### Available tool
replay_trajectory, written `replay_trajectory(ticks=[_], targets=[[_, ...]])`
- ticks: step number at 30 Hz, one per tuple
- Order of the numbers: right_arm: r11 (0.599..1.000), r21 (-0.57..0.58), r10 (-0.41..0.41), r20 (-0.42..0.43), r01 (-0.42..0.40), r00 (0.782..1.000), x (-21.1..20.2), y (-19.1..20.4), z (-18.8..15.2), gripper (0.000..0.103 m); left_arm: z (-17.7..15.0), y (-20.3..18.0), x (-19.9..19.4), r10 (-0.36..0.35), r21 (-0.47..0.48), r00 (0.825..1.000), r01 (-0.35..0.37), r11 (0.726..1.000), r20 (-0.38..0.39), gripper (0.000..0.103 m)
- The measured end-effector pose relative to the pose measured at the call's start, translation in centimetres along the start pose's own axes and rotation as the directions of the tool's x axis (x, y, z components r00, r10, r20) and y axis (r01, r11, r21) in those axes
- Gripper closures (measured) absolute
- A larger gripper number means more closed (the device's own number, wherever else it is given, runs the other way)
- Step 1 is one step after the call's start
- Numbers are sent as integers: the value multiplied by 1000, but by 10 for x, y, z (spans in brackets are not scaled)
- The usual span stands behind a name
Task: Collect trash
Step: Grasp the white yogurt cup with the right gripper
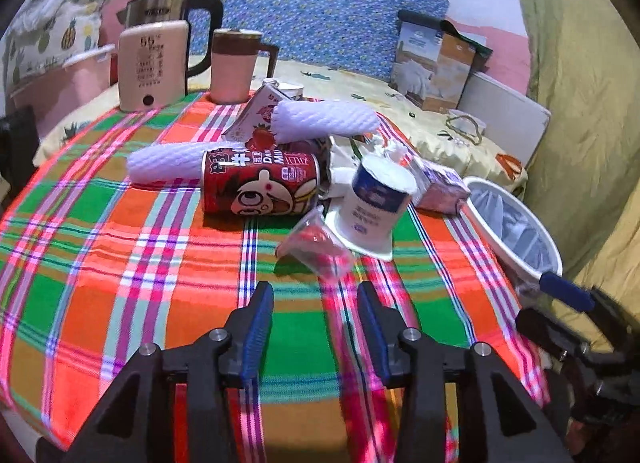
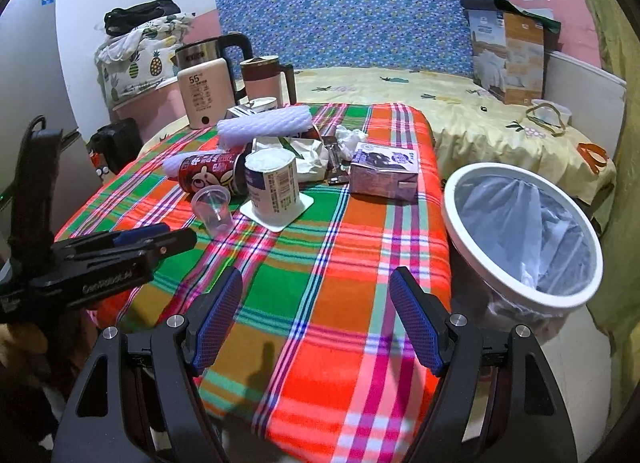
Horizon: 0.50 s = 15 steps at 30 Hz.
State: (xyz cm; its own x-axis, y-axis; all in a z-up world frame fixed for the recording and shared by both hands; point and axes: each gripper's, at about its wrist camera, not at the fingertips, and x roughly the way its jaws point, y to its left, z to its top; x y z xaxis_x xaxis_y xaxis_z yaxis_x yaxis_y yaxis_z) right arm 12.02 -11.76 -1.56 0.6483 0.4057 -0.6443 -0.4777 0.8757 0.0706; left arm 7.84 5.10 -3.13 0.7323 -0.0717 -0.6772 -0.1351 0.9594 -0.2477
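Observation:
Trash lies piled on the plaid tablecloth [image 1: 120, 263]: a red can [image 1: 260, 187] on its side, an upturned white yogurt cup [image 1: 372, 207], a clear plastic cup [image 1: 316, 251], a purple carton [image 1: 440, 187] and white foam sleeves [image 1: 324, 119]. My left gripper [image 1: 315, 288] is open and empty, with the clear cup just ahead of its fingertips. In the right wrist view the can [image 2: 208, 173], the yogurt cup [image 2: 272, 187], the clear cup [image 2: 214, 209] and the carton [image 2: 384, 175] lie further off. Nothing sits between the fingers of my open right gripper [image 2: 317, 277] over the cloth's near part.
A white-rimmed bin [image 2: 450, 207] lined with a plastic bag stands off the table's right edge. A kettle [image 2: 208, 51], a pink warmer [image 2: 202, 97] and a pink mug [image 2: 266, 79] stand at the back left. A bed with yellow sheet [image 2: 460, 115] and boxes [image 2: 508, 59] lies behind.

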Motion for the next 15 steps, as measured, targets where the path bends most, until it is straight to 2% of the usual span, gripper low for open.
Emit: replay_trajectory(ticks=[5,10,13,15], targets=[[1000,-2,-4,-2,4,1000,7,-2,4,26,13,5,16,-36,-70,999,35,997,-11,56],[1000,-9,-6,-13,6,1000,15,-3,9,26,22,9,37,-29,-123,999,23,992,-45,56],[1000,-13,-2,-21,1,1000,21,-2,13,26,25,12,42,-19,-124,999,14,992,-36,57],[1000,-19,7,-24,-8,1000,25,0,16,26,25,13,42,-7,-108,1000,4,994,-21,66]])
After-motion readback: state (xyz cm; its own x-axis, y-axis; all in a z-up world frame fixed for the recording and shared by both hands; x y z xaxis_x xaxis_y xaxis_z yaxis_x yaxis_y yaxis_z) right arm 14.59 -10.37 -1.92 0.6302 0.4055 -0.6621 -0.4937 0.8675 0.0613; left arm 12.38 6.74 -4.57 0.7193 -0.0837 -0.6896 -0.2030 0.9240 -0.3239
